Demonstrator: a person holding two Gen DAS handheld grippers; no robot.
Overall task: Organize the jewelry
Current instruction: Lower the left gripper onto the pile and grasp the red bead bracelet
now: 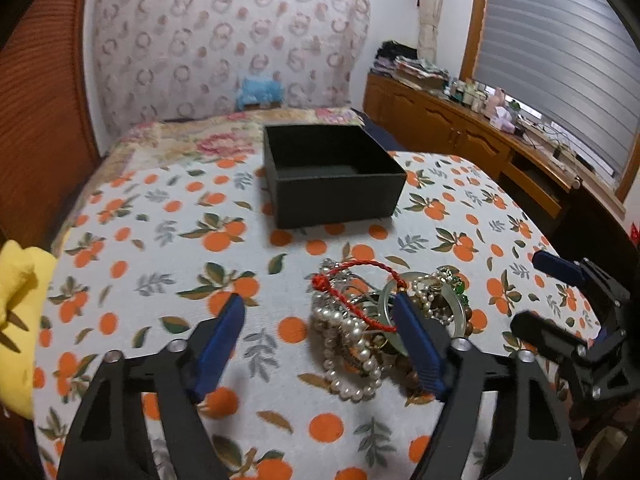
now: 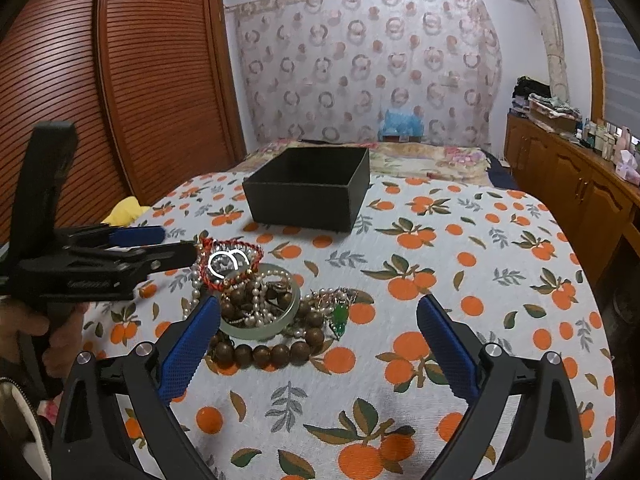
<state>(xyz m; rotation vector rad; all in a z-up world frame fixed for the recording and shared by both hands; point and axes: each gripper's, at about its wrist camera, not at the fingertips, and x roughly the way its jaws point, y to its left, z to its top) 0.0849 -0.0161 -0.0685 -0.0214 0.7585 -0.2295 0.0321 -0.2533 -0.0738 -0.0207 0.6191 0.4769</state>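
Observation:
A tangled jewelry pile lies on the orange-print bedspread (image 1: 168,248): a pearl strand (image 1: 352,344), a red cord bracelet (image 1: 352,268), a pale jade bangle (image 2: 288,316), brown wooden beads (image 2: 272,354) and a green pendant (image 2: 340,316). Beyond it stands an open, empty black box (image 1: 340,200) (image 2: 300,204). My left gripper (image 1: 318,300) is open low over the bed. Its right finger overlaps the pile's middle and its left finger is clear of it. My right gripper (image 2: 316,300) is open too, its left finger beside the bangle. Neither holds anything.
A yellow cloth (image 1: 16,300) lies at the bed's left edge. A wooden cabinet (image 2: 568,184) with clutter on top runs along the right wall, and louvred wooden doors (image 2: 140,100) stand at the left. A hand (image 2: 60,332) holds the left gripper's handle.

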